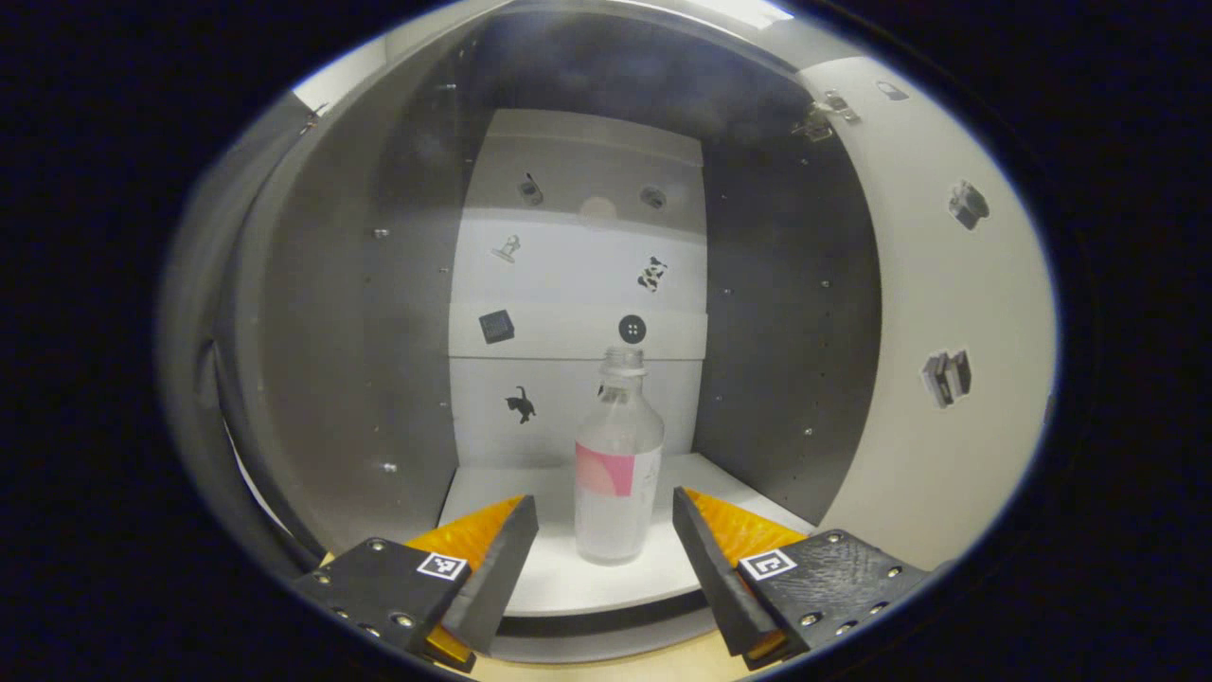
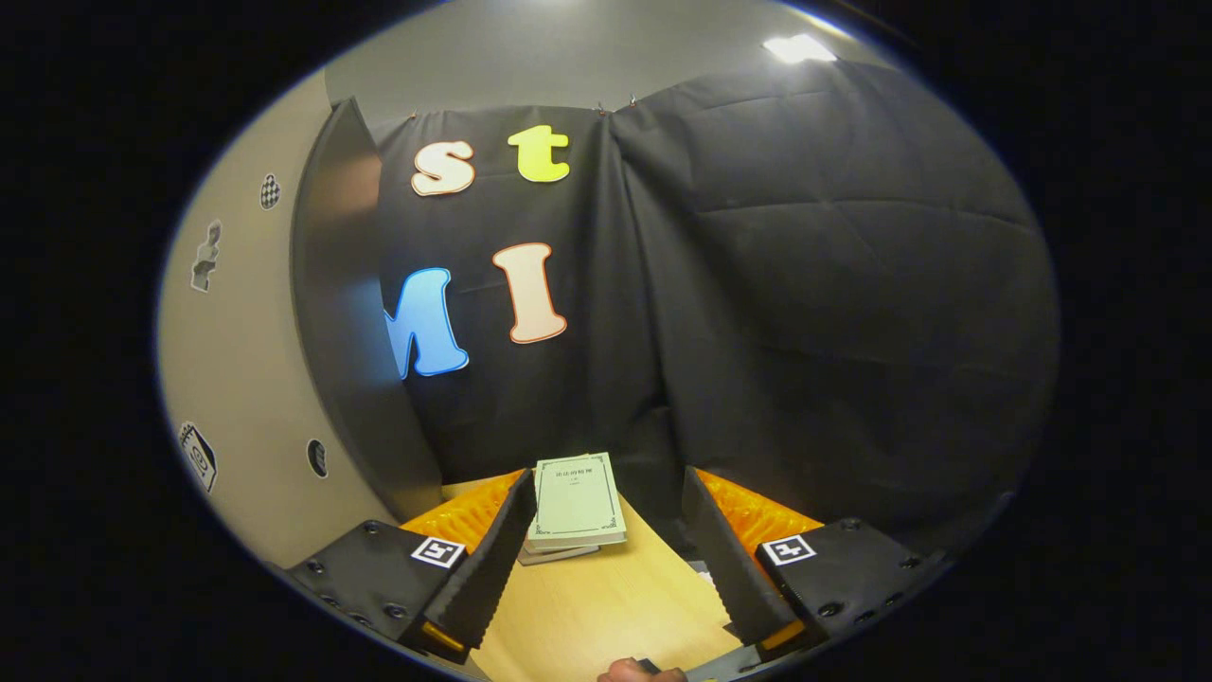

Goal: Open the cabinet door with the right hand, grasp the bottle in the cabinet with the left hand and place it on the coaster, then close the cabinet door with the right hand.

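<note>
Now the left gripper [image 1: 604, 549], jaws spread, faces the clear plastic bottle [image 1: 618, 464] near the white cabinet shelf's [image 1: 492, 502] front edge; next, advance and pinch. Right gripper [image 2: 606, 554] waits spread.

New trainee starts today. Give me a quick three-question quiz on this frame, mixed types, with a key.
1. True or false: the cabinet door is closed.
2. The left gripper is: A) shut on the bottle, B) open with the bottle between its fingers' line, C) holding a book.
3. What lies on the wooden table ahead of the right gripper?

Key: 1 false, it stands open. 2 B; the bottle stands upright on the cabinet floor, ungrasped. 3 a stack of books.
</note>
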`<state>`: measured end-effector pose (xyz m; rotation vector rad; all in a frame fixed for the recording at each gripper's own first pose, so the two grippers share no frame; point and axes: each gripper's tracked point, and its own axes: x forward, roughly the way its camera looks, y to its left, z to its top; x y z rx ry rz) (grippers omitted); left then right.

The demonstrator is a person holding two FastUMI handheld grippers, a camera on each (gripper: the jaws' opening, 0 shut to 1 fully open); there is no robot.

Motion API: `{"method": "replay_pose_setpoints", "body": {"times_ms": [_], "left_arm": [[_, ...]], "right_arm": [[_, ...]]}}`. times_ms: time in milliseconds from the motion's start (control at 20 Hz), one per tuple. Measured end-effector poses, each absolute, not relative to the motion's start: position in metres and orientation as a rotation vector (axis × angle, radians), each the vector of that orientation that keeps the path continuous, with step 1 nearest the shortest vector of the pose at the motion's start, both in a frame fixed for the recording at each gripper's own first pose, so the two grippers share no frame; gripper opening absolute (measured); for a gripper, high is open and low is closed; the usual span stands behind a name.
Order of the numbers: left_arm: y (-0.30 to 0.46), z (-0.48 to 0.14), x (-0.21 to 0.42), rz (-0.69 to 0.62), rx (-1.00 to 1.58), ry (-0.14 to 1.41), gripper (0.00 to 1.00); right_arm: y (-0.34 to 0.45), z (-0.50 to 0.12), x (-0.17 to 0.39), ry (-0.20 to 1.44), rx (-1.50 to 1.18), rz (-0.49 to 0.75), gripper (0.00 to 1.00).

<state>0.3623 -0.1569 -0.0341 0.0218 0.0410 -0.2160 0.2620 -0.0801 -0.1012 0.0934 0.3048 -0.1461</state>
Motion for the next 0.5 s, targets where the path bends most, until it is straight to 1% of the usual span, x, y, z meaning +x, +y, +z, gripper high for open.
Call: {"method": "replay_pose_setpoints", "body": {"times_ms": [50, 100, 350, 400, 450, 500], "left_arm": [[-0.161, -0.032, 0.371, -0.226, 0.025, 0.035, 0.89], [-0.164, -0.031, 0.378, -0.232, 0.030, 0.032, 0.87], [-0.176, -0.025, 0.409, -0.260, 0.057, 0.012, 0.87], [-0.179, -0.025, 0.414, -0.266, 0.065, 0.013, 0.89], [-0.180, -0.025, 0.417, -0.268, 0.078, 0.010, 0.90], [-0.181, -0.025, 0.420, -0.267, 0.091, 0.004, 0.88]], "right_arm": [[-0.081, -0.104, 0.263, 0.313, 0.099, -0.149, 0.98], [-0.084, -0.108, 0.264, 0.321, 0.108, -0.156, 0.93], [-0.094, -0.113, 0.273, 0.333, 0.125, -0.198, 0.92], [-0.093, -0.114, 0.275, 0.332, 0.119, -0.203, 0.98], [-0.093, -0.113, 0.277, 0.329, 0.113, -0.207, 0.98], [-0.094, -0.113, 0.278, 0.326, 0.112, -0.209, 0.98]]}}
